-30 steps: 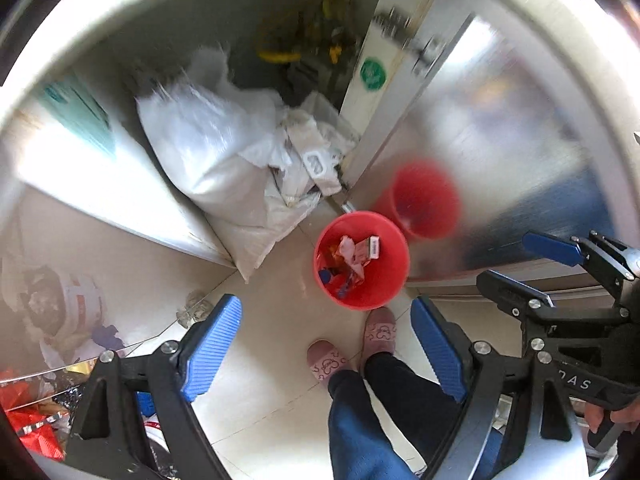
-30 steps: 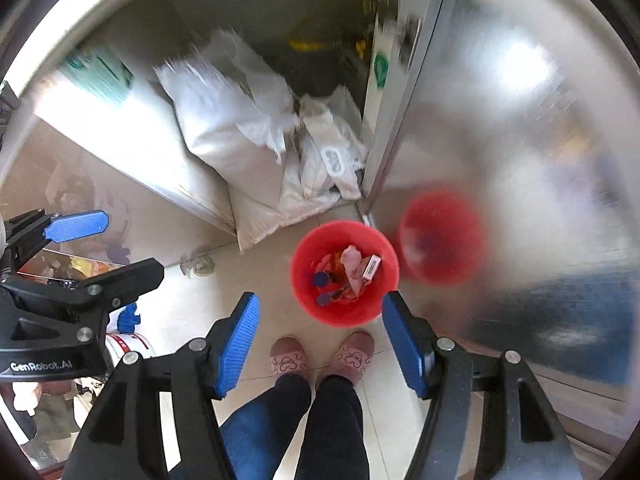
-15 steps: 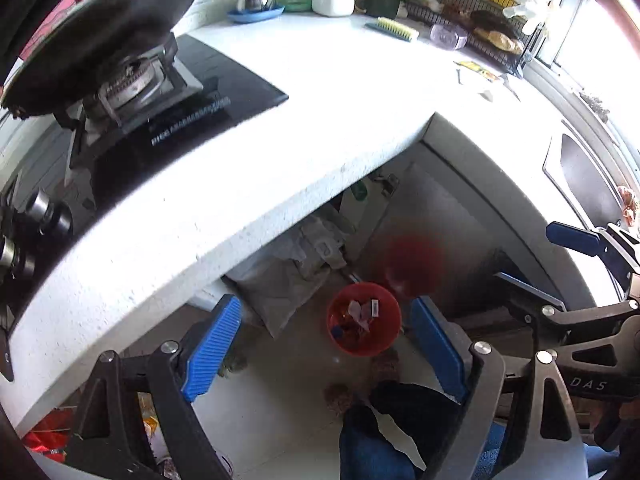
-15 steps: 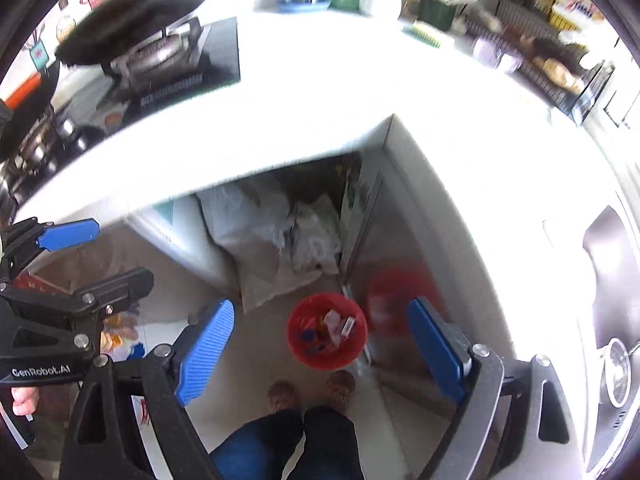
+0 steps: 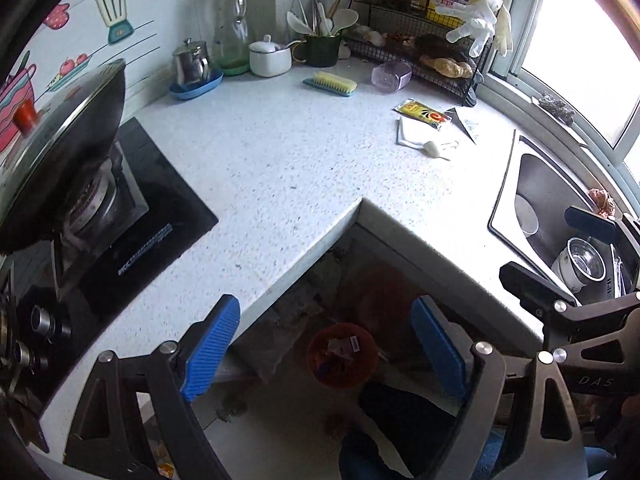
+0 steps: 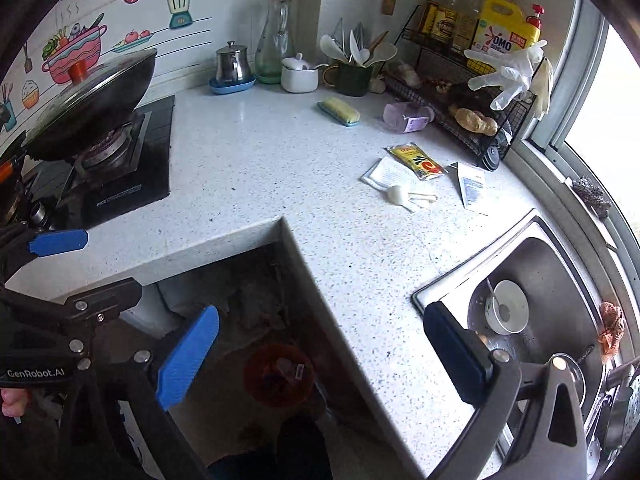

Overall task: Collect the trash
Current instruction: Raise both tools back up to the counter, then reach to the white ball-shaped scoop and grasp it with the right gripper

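Observation:
Trash lies on the white speckled counter (image 5: 280,160) near the wire rack: a yellow sachet (image 5: 423,114) (image 6: 416,161), a white paper (image 5: 414,134) (image 6: 386,174), a small white scoop (image 5: 433,149) (image 6: 396,194) and a torn grey wrapper (image 5: 464,124) (image 6: 472,186). A red bin (image 5: 342,354) (image 6: 280,376) with trash in it stands on the floor below the counter corner. My left gripper (image 5: 326,346) and right gripper (image 6: 320,356) are both open and empty, held high above the bin, far from the counter trash.
A wok on the black stove (image 5: 132,232) is at left. A sink (image 6: 532,304) with a bowl is at right. A brush (image 6: 339,111), a purple container (image 6: 408,118), jars and a wire rack (image 6: 460,92) stand along the back.
Both grippers have risen and tilted up from the floor and bin to above the counter. The counter top and its trash have come into view. Both stayed open.

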Available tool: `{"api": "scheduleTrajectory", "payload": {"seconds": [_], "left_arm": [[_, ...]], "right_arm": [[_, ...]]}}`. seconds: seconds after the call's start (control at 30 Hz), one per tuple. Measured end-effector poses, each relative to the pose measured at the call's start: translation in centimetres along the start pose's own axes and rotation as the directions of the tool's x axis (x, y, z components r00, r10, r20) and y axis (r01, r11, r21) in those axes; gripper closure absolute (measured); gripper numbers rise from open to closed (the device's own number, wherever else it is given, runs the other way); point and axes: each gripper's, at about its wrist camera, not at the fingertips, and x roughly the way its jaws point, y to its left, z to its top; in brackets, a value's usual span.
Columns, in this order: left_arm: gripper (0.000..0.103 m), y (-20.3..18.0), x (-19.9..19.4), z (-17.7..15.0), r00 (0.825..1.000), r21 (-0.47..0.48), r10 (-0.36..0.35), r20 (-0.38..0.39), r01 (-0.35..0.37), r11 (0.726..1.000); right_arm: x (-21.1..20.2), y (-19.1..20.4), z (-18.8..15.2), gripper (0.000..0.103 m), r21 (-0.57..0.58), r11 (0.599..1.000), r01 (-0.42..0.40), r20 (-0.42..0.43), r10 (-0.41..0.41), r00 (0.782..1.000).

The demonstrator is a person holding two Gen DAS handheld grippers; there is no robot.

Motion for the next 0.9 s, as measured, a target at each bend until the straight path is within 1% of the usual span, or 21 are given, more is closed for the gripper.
{"api": "scheduleTrajectory", "payload": {"seconds": [0.07, 0.27, 0.4, 0.53, 0.7, 0.8, 0.9], "left_arm": [[0.016, -0.7, 0.7, 1.5, 1.000, 0.012, -0.008, 0.003, 0.007, 1.000], [0.016, -2.4, 3.8, 6.2, 1.000, 0.038, -0.017, -0.006, 0.018, 0.999], [0.016, -3.3, 6.6, 9.3, 1.000, 0.052, -0.015, -0.021, 0.016, 0.999], [0.016, -3.7, 9.6, 11.7, 0.999, 0.042, -0.014, -0.047, 0.016, 0.999], [0.017, -4.1, 12.9, 13.1, 0.995, 0.009, -0.014, -0.095, 0.015, 1.000], [0.017, -4.2, 14.8, 13.2, 0.990, -0.010, 0.008, -0.141, -0.009, 1.000], [0.017, -4.1, 16.3, 13.3, 0.984, -0.028, 0.025, -0.174, -0.031, 0.999]], "right_arm": [[0.2, -1.3, 0.9, 0.001, 0.015, 1.000, 0.009, 0.001, -0.009, 1.000], [2.3, -4.7, 3.8, 0.001, 0.040, 0.999, 0.018, -0.014, -0.018, 1.000], [4.9, -7.0, 5.8, 0.001, 0.041, 0.999, -0.011, -0.049, 0.013, 0.999], [7.9, -8.7, 7.4, 0.001, 0.011, 0.999, -0.036, -0.101, 0.037, 0.994], [11.1, -10.1, 8.8, 0.001, -0.057, 0.995, -0.079, -0.166, 0.069, 0.984], [13.3, -10.4, 9.2, 0.001, -0.097, 0.986, -0.134, -0.207, 0.112, 0.972], [15.1, -10.3, 9.4, 0.001, -0.156, 0.972, -0.175, -0.234, 0.136, 0.963]]}}
